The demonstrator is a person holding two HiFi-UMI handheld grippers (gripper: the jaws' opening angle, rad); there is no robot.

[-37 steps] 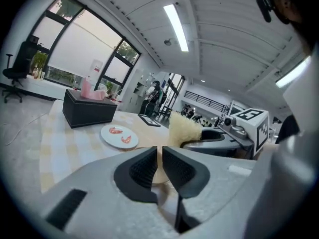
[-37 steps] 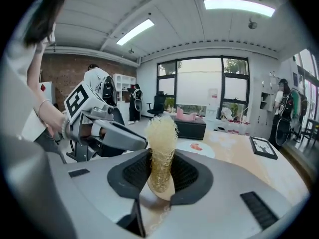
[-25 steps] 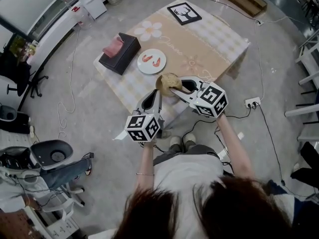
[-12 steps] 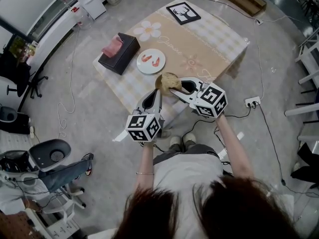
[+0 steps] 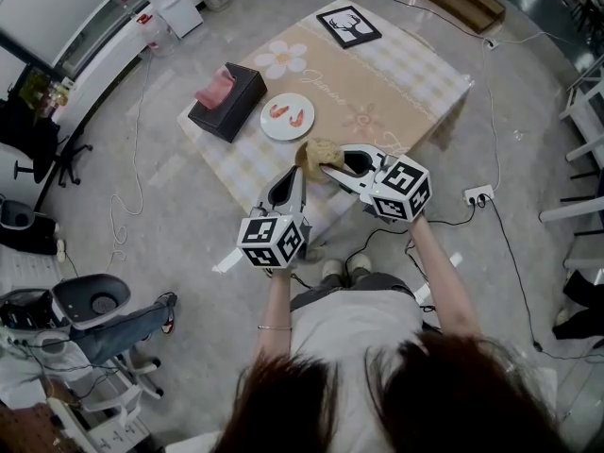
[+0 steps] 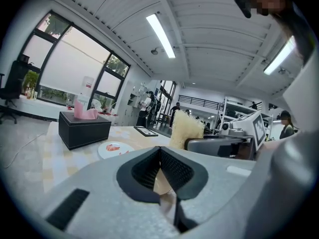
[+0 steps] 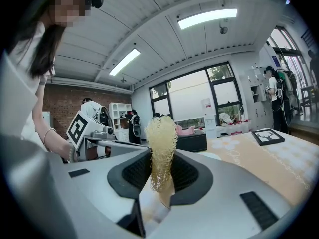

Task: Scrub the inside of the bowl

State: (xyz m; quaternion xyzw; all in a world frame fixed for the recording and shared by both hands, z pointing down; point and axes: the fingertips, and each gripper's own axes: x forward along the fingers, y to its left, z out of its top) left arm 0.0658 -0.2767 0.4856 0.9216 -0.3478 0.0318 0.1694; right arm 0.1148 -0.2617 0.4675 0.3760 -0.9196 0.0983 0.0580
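A tan bowl point(image 5: 311, 159) is held up over the near edge of the table. My left gripper point(image 5: 299, 174) is shut on its rim; in the left gripper view a tan sliver of the bowl point(image 6: 162, 182) shows between the closed pads. My right gripper point(image 5: 330, 165) is shut on a yellow mesh scrubber point(image 7: 162, 138), which stands up from its jaws. In the head view the scrubber point(image 5: 323, 149) lies against the bowl's inside and hides most of it. The scrubber point(image 6: 185, 129) also rises just ahead of the left jaws.
The low table point(image 5: 415, 74) has a checked, flowered cloth. On it are a white plate point(image 5: 287, 116), a black tissue box point(image 5: 226, 100) and a framed deer picture point(image 5: 348, 24). A power strip point(image 5: 478, 194) and cables lie on the floor at right, with an office chair point(image 5: 94, 295) at left.
Both grippers, the bowl and the scrubber keep almost the same place. Only the head view has shifted slightly.
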